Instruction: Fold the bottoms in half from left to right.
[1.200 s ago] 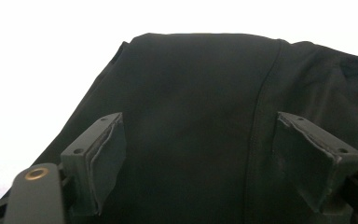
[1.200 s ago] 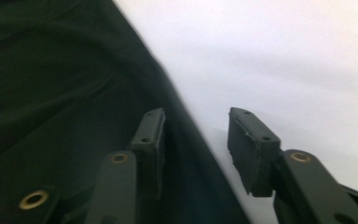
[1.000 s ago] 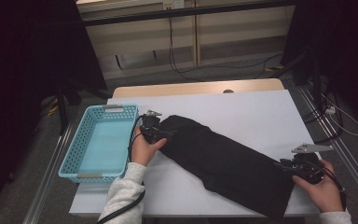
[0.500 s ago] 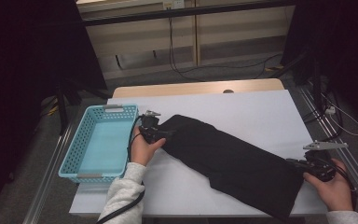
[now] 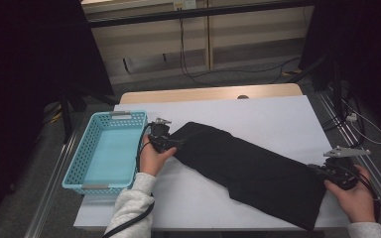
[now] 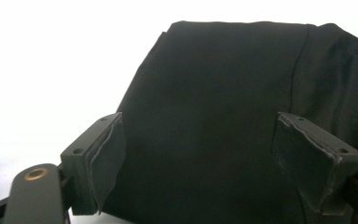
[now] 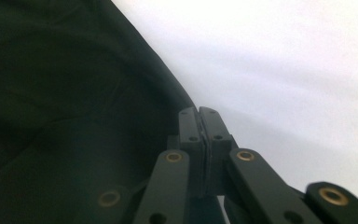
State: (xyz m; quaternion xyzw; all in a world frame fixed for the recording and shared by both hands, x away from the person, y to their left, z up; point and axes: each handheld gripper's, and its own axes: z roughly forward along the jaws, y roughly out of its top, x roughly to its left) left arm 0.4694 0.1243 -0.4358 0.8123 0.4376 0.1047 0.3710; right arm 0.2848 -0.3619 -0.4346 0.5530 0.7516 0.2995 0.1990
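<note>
A white table [image 5: 278, 119] is crossed by a black cloth [image 5: 248, 171], stretched from the centre toward the lower right of the high view, longer and flatter than a second ago. A blue basket [image 5: 87, 171] stands empty at the left. The right gripper [image 5: 322, 173] has just been closed, and the cloth's edge appears pinched. The left gripper [image 5: 176, 144] is held wide over the other end, unclamped. Spreading seems nearly done.

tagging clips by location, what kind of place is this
Probably a lab or workshop bench set up for recording, not a home. A white table holds just a black cloth and a blue basket, with metal rails alongside and loose cables on the floor.
</note>
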